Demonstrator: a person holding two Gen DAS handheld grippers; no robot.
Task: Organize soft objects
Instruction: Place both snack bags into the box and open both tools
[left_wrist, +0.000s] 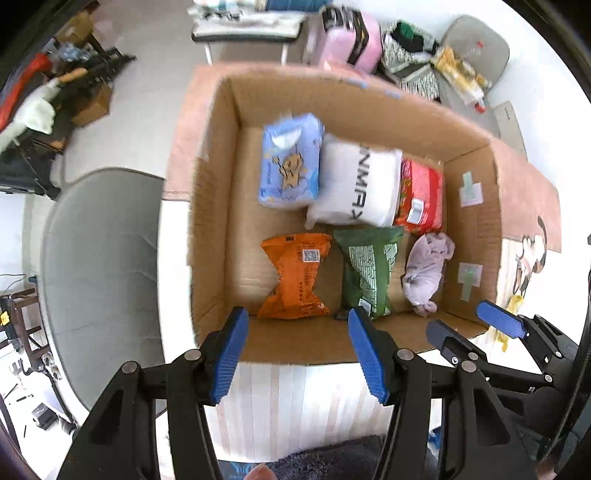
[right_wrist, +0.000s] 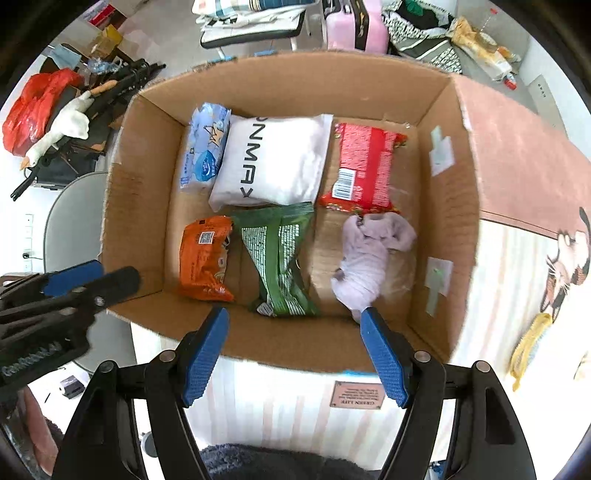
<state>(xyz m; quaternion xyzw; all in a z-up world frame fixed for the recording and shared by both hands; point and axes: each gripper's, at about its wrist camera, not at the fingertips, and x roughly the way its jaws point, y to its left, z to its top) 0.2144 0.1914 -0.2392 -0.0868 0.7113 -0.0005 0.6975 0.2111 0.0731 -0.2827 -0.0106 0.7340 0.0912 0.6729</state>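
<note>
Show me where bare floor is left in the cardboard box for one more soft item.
The widest bare strip of the cardboard box floor runs along the left wall, beside the blue tissue pack and orange packet. A narrower gap lies between the lilac cloth and right wall. The middle is crowded: white pouch, green bag and red packet lie close together.

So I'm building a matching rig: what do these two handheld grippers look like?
Both the left gripper and the right gripper are black plastic linkage frames with round silver pivot pins. Each carries two flat fingers faced with ribbed blue pads. No cables show.
</note>
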